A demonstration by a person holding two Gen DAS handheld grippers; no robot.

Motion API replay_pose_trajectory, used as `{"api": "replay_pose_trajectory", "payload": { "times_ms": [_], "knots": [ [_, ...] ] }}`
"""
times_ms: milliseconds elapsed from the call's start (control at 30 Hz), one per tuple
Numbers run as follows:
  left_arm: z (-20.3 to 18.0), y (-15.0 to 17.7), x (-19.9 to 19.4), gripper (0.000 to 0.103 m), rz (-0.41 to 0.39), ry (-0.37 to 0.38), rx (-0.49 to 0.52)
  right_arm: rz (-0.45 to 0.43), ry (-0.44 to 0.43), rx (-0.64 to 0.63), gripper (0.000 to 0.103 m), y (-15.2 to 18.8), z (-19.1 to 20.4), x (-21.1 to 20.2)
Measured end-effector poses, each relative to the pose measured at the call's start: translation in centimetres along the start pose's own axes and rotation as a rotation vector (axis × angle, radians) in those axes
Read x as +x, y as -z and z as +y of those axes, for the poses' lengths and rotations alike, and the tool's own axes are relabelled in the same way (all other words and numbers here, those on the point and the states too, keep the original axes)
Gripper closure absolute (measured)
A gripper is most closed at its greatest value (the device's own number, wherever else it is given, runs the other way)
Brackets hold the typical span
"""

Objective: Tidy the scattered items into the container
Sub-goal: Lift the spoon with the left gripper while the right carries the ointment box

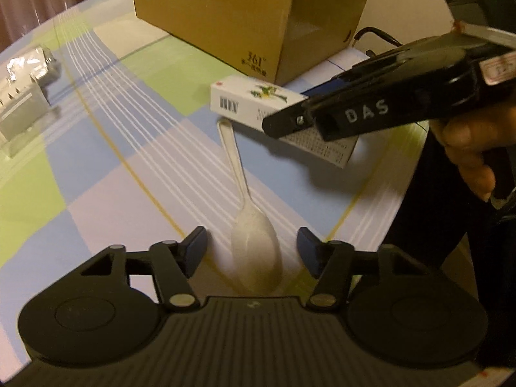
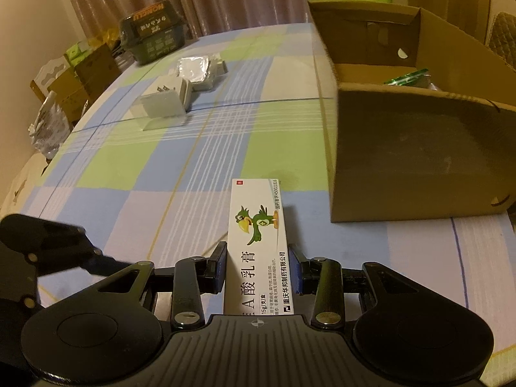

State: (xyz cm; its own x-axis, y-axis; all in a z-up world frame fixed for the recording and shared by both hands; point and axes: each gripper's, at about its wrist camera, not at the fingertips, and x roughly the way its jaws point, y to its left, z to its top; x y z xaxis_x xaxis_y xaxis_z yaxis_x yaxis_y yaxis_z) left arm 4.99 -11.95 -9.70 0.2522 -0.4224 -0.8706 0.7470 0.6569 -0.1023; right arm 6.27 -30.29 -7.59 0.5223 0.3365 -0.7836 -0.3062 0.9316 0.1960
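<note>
Right gripper (image 2: 259,266) is closed on the ointment box (image 2: 256,245) w/ both pads pressed against its long sides; the box points fwd along the fingers and, in the left wrist view, looks lifted clear of the tablecloth (image 1: 96,167) (shadow underneath, though the gap is hard to be sure of). Left gripper (image 1: 251,251) is wide open, holding nothing, its pads either side of the bowl of a white plastic spoon (image 1: 254,248) but not touching it. Spoon lies flat near the table's near edge, handle aimed toward the cardboard box (image 2: 419,161).

Cardboard box is the container: sits toward the table's right side, open top, something green already inside (can't tell what). A white charger plug (image 2: 167,100) and a foil-wrapped packet (image 2: 196,71) lie toward the far-left part of the cloth, well apart from both grippers, not yet collected.

Step in hand, as I read it: carry the ointment box to the container while the left lines up on the spoon. Next for the right: raise above the box's near wall, move fwd and right over the opening, then release. Next for the left: drop lower and close; the bowl is wide and shallow, so it may slip, and gripping nearer the neck seems safer.
</note>
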Motion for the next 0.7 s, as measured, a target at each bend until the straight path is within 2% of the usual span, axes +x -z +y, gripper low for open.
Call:
{"api": "replay_pose_trajectory", "payload": {
  "times_ms": [133, 167, 200, 333, 700],
  "knots": [
    [-0.4, 0.0, 0.4, 0.055, -0.003, -0.037, 0.029, 0.002, 0.003, 0.014, 0.068, 0.3, -0.5, -0.2],
    [-0.4, -0.2, 0.5, 0.069, -0.001, -0.051, 0.035, 0.002, 0.002, 0.018, 0.068, 0.4, -0.7, -0.2],
    [-0.3, -0.3, 0.4, 0.077, 0.000, -0.059, 0.040, 0.002, 0.001, 0.021, 0.068, 0.5, -0.7, -0.3],
    [0.1, -0.4, 0.2, 0.077, 0.015, -0.054, 0.051, -0.002, -0.003, 0.027, 0.068, 0.5, -1.0, -0.4],
    [2.5, -0.5, -2.6, 0.077, -0.052, -0.110, 0.001, -0.015, -0.008, 0.027, 0.068, 0.4, -0.9, -0.7]
  ]
}}
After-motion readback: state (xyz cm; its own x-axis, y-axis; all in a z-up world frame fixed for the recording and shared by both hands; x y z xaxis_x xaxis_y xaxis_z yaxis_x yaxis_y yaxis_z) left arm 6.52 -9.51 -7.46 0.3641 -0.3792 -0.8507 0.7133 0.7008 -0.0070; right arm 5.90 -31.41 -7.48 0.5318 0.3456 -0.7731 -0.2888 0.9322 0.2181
